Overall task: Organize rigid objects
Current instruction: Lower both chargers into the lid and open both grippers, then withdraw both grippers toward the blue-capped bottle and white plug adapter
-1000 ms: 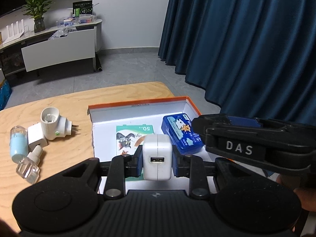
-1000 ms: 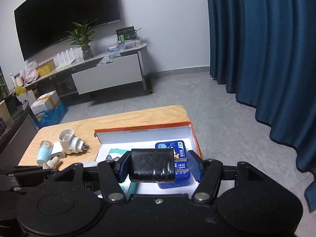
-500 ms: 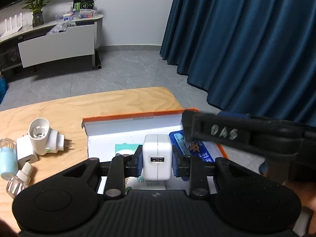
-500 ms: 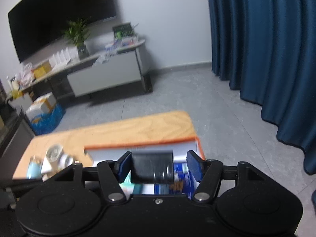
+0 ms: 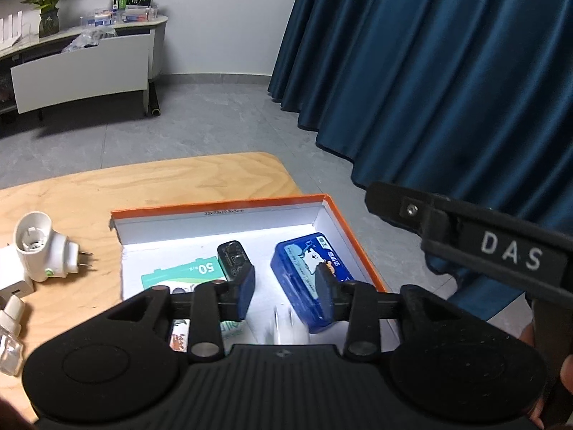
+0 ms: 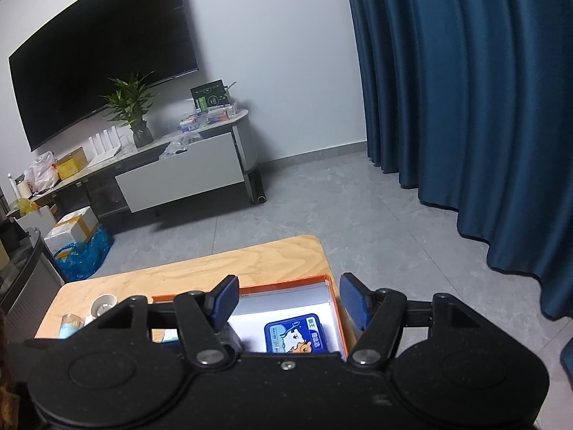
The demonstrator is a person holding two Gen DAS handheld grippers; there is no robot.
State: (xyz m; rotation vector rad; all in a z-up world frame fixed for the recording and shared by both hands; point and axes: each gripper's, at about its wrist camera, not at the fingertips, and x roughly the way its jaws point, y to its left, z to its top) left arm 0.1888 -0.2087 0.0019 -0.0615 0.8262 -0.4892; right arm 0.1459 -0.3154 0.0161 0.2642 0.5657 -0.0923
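Observation:
An open white box with an orange rim (image 5: 222,208) lies on the wooden table. In it are a blue tin (image 5: 308,279), a green pack (image 5: 182,276) and a black charger (image 5: 232,259). My left gripper (image 5: 285,294) hangs over the box with its jaws opening. A white charger (image 5: 290,326) shows as a blur below the pads, free of them. My right gripper (image 6: 289,301) is open and empty above the box (image 6: 286,281), over the blue tin (image 6: 297,333). One of its fingers (image 5: 394,206) crosses the right of the left wrist view.
On the table left of the box lie a white plug-in device (image 5: 43,251), a small white charger (image 5: 10,283) and a clear bottle (image 5: 10,326). Blue curtains (image 6: 465,107) hang at the right. A TV cabinet (image 6: 179,175) stands across the grey floor.
The left gripper has let go of the white charger, which drops toward the box. The right gripper has released the black charger, which now lies in the box, and has risen.

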